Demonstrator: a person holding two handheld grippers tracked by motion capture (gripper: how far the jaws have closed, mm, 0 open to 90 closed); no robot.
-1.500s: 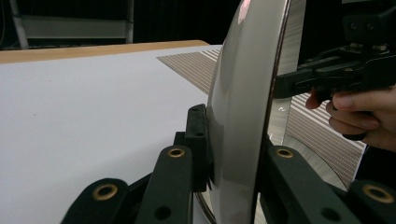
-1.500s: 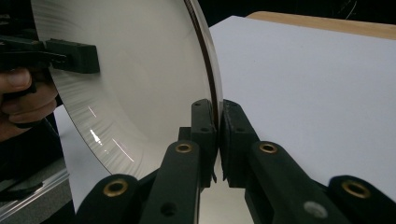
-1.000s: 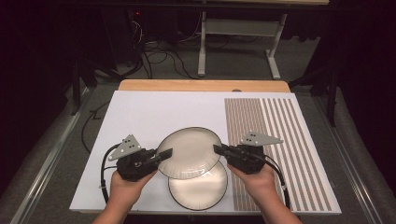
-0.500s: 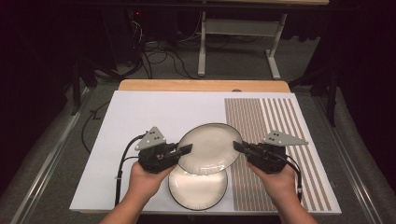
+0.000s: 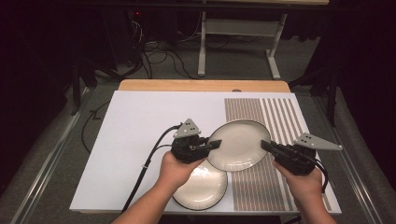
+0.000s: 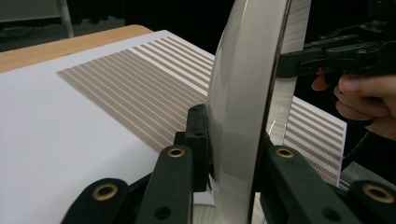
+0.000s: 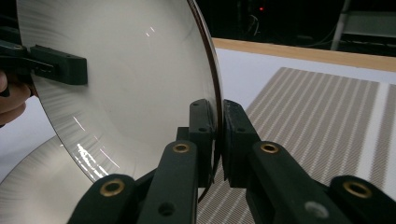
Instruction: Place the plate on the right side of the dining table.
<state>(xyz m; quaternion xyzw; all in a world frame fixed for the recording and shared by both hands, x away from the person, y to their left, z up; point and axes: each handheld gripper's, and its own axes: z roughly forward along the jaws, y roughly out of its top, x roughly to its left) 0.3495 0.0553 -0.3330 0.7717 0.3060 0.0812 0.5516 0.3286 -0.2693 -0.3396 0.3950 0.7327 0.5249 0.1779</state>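
The upper plate (image 5: 238,145) is held clear of the mat, gripped at opposite edges, over the boundary between the plain white area and the striped patch (image 5: 275,140) at the right. Its rim is pinched at the left by the left gripper (image 5: 215,144), whose jaws are closed tight on the edge, as the left gripper view confirms (image 6: 224,154). The right rim is clamped likewise by the right gripper (image 5: 267,146), jaws nearly fully closed on the thin edge in the right gripper view (image 7: 219,135). A second plate (image 5: 201,186) is left lying flat on the mat at the near edge, partly below the left hand (image 5: 175,170). The step in hand is judged to be a two-handed carry of the lifted plate toward the right. For the next move, both grips should be kept level and matched in pace, the plate brought over the stripes, lowered flat, and only then released.
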